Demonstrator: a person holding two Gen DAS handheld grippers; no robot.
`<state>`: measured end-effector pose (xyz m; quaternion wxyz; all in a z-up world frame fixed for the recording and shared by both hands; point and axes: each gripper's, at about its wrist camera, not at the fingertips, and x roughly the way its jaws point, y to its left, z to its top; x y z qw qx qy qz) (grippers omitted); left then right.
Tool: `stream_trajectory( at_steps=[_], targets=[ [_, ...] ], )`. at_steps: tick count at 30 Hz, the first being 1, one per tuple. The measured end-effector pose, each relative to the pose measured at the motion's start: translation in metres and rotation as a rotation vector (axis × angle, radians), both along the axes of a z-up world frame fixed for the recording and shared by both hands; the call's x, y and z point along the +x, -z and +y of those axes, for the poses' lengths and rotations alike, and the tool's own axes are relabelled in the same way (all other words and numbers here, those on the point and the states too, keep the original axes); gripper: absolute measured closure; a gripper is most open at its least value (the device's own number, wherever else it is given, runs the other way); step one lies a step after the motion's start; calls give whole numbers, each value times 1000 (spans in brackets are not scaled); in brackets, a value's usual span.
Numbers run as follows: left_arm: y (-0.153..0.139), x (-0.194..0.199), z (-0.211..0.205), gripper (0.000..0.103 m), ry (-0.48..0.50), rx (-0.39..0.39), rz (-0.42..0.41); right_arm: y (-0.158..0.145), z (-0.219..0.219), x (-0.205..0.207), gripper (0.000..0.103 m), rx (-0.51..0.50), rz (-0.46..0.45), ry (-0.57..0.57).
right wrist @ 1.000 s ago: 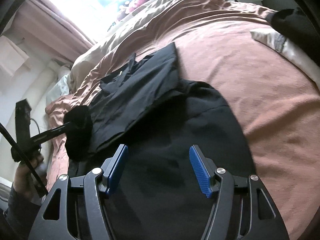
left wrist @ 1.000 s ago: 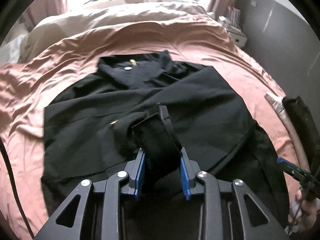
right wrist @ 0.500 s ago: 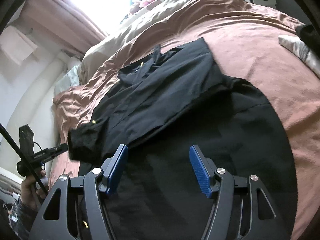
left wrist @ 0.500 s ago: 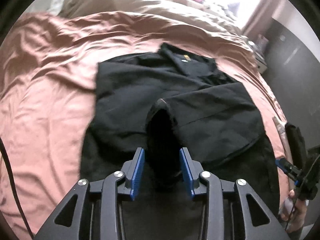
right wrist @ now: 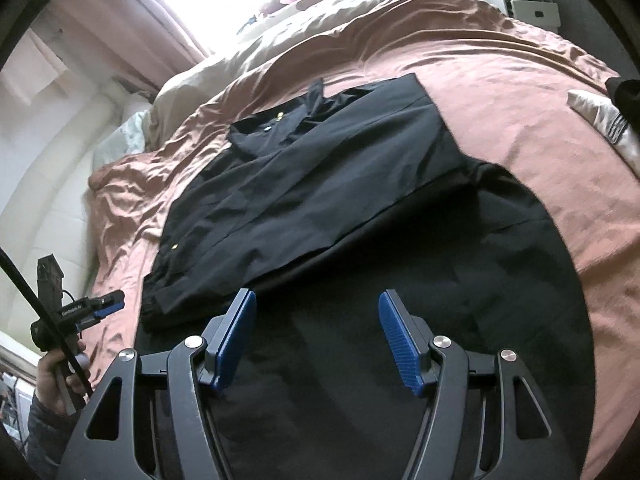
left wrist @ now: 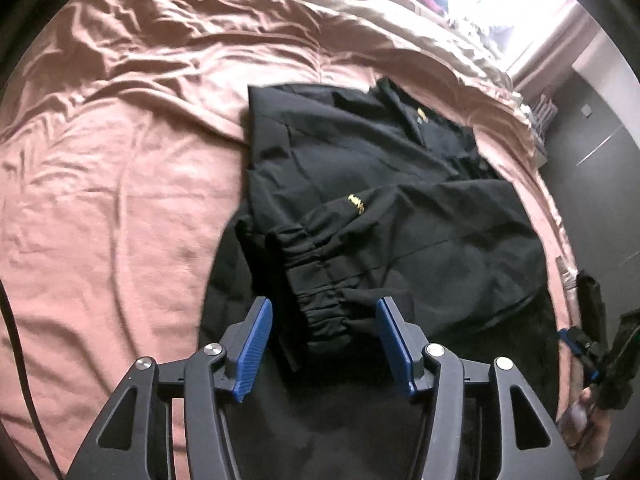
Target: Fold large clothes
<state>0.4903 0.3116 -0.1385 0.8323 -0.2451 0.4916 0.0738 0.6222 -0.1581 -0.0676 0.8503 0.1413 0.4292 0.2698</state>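
Note:
A black jacket (left wrist: 400,208) lies on the pink bed sheet (left wrist: 120,184), both sleeves folded across its front. Its elastic cuff (left wrist: 316,304) lies on the body, just ahead of my left gripper (left wrist: 324,340), which is open and holds nothing. In the right wrist view the jacket (right wrist: 320,184) spreads under my right gripper (right wrist: 318,336), which is open and empty above the hem. The left gripper shows there at the left edge (right wrist: 88,308); the right gripper shows at the right edge of the left wrist view (left wrist: 588,348).
A beige duvet (right wrist: 320,12) and pillows lie at the head of the bed. A white and dark garment (right wrist: 608,120) lies at the bed's right edge. A white cabinet (right wrist: 532,8) stands beyond the bed. A dark wall (left wrist: 600,140) runs along the right.
My left gripper has opened and let go of the sleeve cuff, which now lies on the jacket's front. The right gripper has stayed open above the hem.

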Motion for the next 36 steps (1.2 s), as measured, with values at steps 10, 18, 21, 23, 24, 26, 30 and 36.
stream_trajectory(
  at_steps=[10, 18, 21, 23, 24, 26, 30, 36],
  targets=[
    [52, 27, -11, 50, -20, 71, 119, 5, -31, 34, 41, -41, 17, 78],
    [14, 30, -24, 97, 36, 207, 72, 13, -44, 57, 41, 5, 52, 117],
    [-11, 35, -27, 98, 57, 255, 24, 18, -42, 63, 41, 37, 76, 111],
    [-24, 43, -27, 98, 63, 277, 2, 21, -40, 70, 41, 52, 88, 107],
    [-28, 46, -28, 98, 64, 285, -3, 22, -40, 74, 41, 58, 92, 104],
    [-37, 57, -26, 98, 62, 306, -18, 24, -38, 82, 41, 70, 96, 100],
    [-35, 74, -18, 98, 48, 315, -13, 32, -34, 97, 53, 75, 119, 109],
    [-1, 86, 1, 98, 8, 293, 48, 46, -33, 115, 69, 64, 154, 133]
  ],
)
